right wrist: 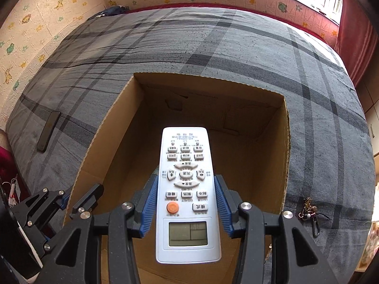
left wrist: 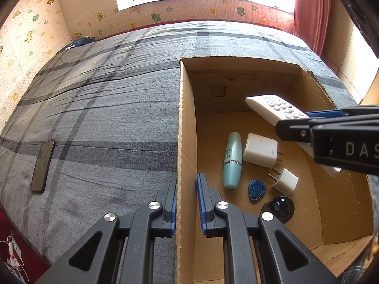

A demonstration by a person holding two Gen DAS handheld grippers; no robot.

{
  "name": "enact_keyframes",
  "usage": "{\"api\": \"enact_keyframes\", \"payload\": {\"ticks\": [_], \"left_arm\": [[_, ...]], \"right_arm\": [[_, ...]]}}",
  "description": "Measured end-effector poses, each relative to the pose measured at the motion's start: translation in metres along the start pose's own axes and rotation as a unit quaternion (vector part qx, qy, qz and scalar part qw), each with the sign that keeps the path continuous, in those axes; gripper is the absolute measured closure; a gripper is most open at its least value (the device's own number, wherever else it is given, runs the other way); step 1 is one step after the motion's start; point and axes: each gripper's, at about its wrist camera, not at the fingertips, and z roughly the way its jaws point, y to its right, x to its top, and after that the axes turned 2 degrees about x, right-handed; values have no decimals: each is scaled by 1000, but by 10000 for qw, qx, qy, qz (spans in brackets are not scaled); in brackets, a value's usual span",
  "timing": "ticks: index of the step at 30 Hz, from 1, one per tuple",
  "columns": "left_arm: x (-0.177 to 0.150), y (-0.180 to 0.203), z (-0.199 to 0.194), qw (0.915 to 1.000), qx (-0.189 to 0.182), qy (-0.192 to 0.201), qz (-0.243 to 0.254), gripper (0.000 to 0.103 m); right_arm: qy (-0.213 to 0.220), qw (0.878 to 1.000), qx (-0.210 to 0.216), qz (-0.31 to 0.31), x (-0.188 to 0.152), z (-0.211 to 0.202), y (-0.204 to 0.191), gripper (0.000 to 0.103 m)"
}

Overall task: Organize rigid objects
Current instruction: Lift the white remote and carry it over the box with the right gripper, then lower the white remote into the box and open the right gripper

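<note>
- Left wrist view: the left gripper (left wrist: 187, 203) has its jaws around the left wall of the cardboard box (left wrist: 186, 123). One pad lies against the outer face of the wall, and the other pad stands a little apart from the inner face, so the jaws are not pressed together.
- The box stands on a bed with a grey plaid cover (left wrist: 106, 108), near its right edge.
- On the box floor lie a teal bottle (left wrist: 232, 161) and, just beside it, a large white charger (left wrist: 260, 150). A small white plug adapter (left wrist: 285, 181) is toward the near wall, with a blue key fob (left wrist: 256, 190) and a black round object (left wrist: 279, 209) near it.
- The right gripper (left wrist: 293, 124) comes in from the right wall and holds the white remote control (left wrist: 272, 108) above the box floor, tilted upward toward the far wall.
- A black phone (left wrist: 42, 165) lies flat on the cover, near the left edge of the bed.
- Right wrist view: the right gripper (right wrist: 187, 201) has its blue pads (right wrist: 149, 203) clamped on both long sides of the remote control (right wrist: 187, 189), buttons facing up, display toward the camera.
- The remote is over the open box (right wrist: 286, 146).
- The left gripper (right wrist: 68, 201) is at the left wall of the box.
- A bunch of keys (right wrist: 310, 213) lies on the cover (right wrist: 213, 47) just beside the right wall, and the phone (right wrist: 48, 130) lies well apart, toward the left edge.
</note>
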Motion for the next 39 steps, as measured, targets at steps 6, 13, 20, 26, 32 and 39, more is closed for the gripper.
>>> {"api": "enact_keyframes", "payload": {"ticks": [6, 13, 20, 26, 32, 39], "left_arm": [[0, 1, 0, 10000, 5, -2, 13, 88], [0, 1, 0, 10000, -1, 0, 3, 88], [1, 0, 0, 10000, -3, 1, 1, 88], [1, 0, -1, 10000, -4, -2, 1, 88], [1, 0, -1, 10000, 4, 1, 9, 88], [0, 1, -2, 10000, 12, -2, 18, 88]], "right_arm": [[-304, 9995, 43, -94, -6, 23, -7, 53], [-544, 9984, 94, -94, -12, 37, -8, 53], [-757, 9970, 133, -74, -18, 50, -8, 53], [-796, 9967, 155, -61, -19, 51, -7, 53], [-809, 9965, 233, -21, -15, 53, -4, 53], [-592, 9981, 166, -22, -11, 39, -1, 45]]}}
